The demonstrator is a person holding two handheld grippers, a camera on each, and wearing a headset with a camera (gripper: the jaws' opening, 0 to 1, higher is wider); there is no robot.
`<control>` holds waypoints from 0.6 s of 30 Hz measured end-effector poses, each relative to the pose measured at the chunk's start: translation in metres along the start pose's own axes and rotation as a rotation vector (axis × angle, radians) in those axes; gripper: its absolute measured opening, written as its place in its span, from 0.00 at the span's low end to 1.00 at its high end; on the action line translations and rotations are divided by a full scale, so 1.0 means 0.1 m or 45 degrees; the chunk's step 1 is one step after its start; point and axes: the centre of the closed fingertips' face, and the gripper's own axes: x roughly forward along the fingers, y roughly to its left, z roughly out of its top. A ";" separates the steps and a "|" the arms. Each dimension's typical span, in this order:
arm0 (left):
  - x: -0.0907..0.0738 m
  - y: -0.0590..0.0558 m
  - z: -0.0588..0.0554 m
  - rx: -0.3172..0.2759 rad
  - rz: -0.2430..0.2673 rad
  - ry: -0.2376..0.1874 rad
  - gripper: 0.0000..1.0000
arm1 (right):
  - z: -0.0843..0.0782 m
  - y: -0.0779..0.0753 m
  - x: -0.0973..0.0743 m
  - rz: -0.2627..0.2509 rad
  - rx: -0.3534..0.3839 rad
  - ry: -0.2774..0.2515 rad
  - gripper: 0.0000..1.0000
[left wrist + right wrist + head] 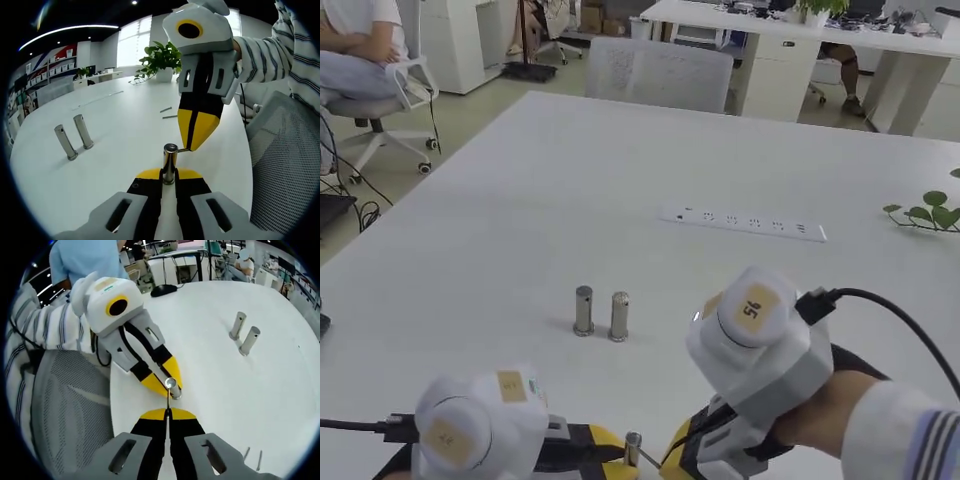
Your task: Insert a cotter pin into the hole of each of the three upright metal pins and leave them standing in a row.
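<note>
Two metal pins (583,310) (619,316) stand upright side by side on the white table (520,220). At the near edge, my left gripper (169,175) is shut on the lower part of a third metal pin (170,159), holding it upright. My right gripper (168,413) is shut on a thin cotter pin (169,402), whose tip touches the side of that pin's head (171,383). In the head view the held pin (632,447) sits between the two grippers' yellow jaws, with the cotter pin (648,459) slanting into it from the right.
Two loose cotter pins (166,109) (170,117) lie on the table past the right gripper. A white power strip (742,221) lies across the far middle, and a plant (930,212) reaches in at the right edge. A mesh chair (658,72) stands behind the table.
</note>
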 end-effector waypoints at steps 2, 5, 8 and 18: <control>0.00 0.00 0.00 0.007 0.002 0.001 0.07 | 0.00 0.00 0.00 -0.001 0.003 0.005 0.01; 0.00 0.00 0.00 0.017 0.005 0.001 0.07 | 0.00 0.00 -0.01 -0.002 0.015 0.008 0.01; 0.00 0.00 0.01 0.032 0.010 0.004 0.07 | 0.00 0.00 -0.02 -0.004 0.031 0.013 0.01; 0.01 0.00 0.01 0.060 0.017 0.006 0.07 | 0.00 0.00 -0.04 -0.013 0.052 0.020 0.01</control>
